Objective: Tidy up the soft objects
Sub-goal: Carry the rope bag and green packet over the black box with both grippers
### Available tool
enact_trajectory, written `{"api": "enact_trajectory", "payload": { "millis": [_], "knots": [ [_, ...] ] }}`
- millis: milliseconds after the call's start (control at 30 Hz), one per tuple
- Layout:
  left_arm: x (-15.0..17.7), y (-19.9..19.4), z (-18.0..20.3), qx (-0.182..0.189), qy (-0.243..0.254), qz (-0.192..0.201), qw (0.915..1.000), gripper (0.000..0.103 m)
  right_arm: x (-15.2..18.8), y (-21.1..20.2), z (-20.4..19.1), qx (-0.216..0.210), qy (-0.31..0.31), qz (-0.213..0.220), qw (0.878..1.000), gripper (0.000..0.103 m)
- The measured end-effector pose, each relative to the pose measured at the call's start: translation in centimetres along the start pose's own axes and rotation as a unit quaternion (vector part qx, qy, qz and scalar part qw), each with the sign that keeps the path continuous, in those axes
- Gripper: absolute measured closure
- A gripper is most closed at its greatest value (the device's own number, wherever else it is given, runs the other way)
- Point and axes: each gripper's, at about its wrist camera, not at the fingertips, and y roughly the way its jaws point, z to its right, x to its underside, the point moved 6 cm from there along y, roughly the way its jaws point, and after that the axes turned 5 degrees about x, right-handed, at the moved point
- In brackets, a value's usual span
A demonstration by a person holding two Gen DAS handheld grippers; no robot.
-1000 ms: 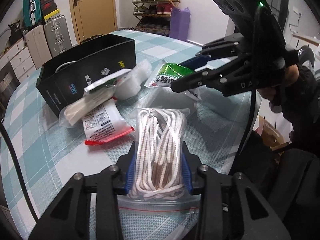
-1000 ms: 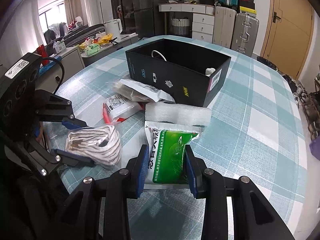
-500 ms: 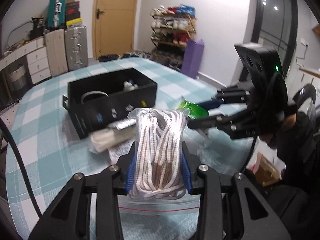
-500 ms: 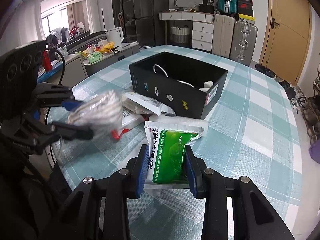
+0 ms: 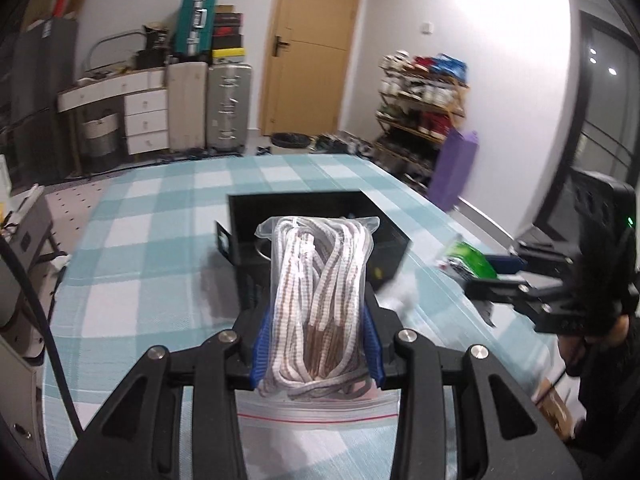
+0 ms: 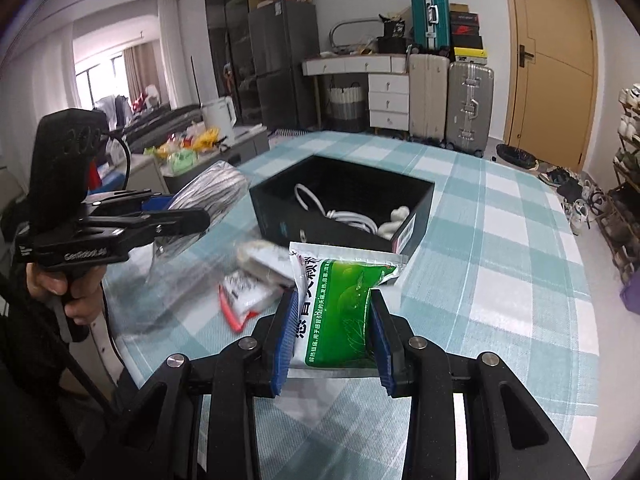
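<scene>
Left gripper (image 5: 318,346): jaws pressed on a zip bag of rope (image 5: 320,300), blue pads flat against its two long sides; bag held off the table, its sealed strip hanging toward the camera.
Zip bag of rope: clear plastic around a coil of white-and-brown striped cord; seen from the left wrist it overlapped the black box (image 5: 316,216) behind it; whether it was above the box opening could not be told.
Right gripper (image 6: 334,338): jaws pinched on a green-and-white sachet (image 6: 340,308), pads on its left and right edges, printed top standing up toward the box.
Hand (image 6: 66,294): wrapped on the left gripper's handle, at the left of the right wrist view.
Black box: open-topped, on the table, holding a white cable (image 6: 340,210) and a small white item (image 6: 394,220).
Loose packets (image 6: 256,280): blurred; one white with a red edge, lying between the sachet and the box's near wall.
Table (image 6: 500,264): covered in a teal-and-white check cloth.
</scene>
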Motion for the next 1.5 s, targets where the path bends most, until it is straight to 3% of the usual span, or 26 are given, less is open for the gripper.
{"api": "enact_trajectory", "payload": {
  "millis": [500,1033,1500],
  "knots": [
    [-3.6,0.8,-2.5,-0.046,-0.024,0.049,0.9974,0.066,-5.2,-1.3,1.5,0.025,0.05,0.059,0.997,0.068],
    [-6.2,3.0,-3.6,-0.054,-0.025,0.058,0.9965,0.066,-7.8,1.1,1.6,0.016,0.063,0.067,0.996,0.068],
    [-6.6,6.0,-4.2,-0.057,-0.03,0.036,0.9973,0.066,-9.3,4.1,2.6,0.011,0.072,0.061,0.995,0.068]
  ]
}}
